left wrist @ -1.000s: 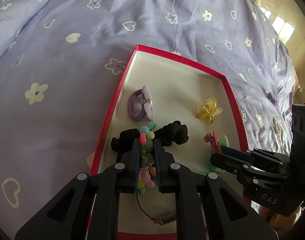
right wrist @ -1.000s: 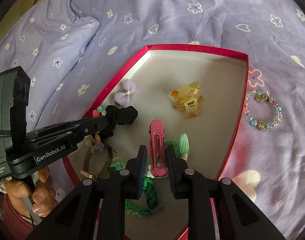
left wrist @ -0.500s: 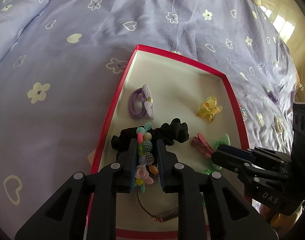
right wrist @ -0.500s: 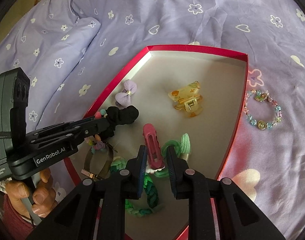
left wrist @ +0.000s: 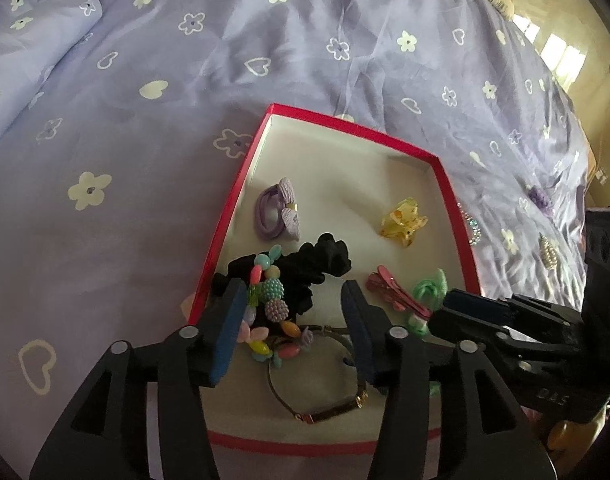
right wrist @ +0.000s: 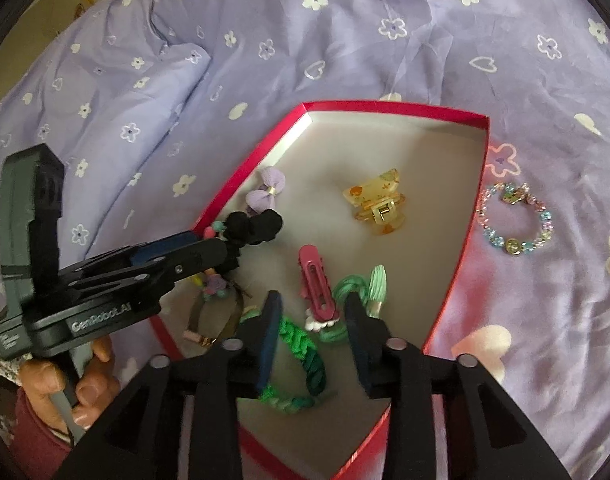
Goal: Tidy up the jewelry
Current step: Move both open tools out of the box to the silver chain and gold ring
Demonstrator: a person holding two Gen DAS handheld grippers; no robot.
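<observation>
Both the left gripper (left wrist: 291, 320) and right gripper (right wrist: 313, 332) pointed steeply downward, fingers (left wrist: 225, 332) parted, having just opened.

A shallow red cardboard box with a cream floor (right wrist: 471, 216) lies on the bed, holding a lilac bow hair tie (left wrist: 277, 210), a translucent yellow claw clip (right wrist: 379, 204), a black scrunchie (left wrist: 325, 260), a pastel beaded bracelet (left wrist: 271, 304) lying against it, a pink snap clip (right wrist: 317, 284), a mint hair tie (right wrist: 371, 286), a green braided band (right wrist: 305, 364) and a thin gold-clasped bracelet (left wrist: 329, 412). Outside its right wall, flat on the sheet, lies a pastel crystal bracelet (right wrist: 513, 220).
</observation>
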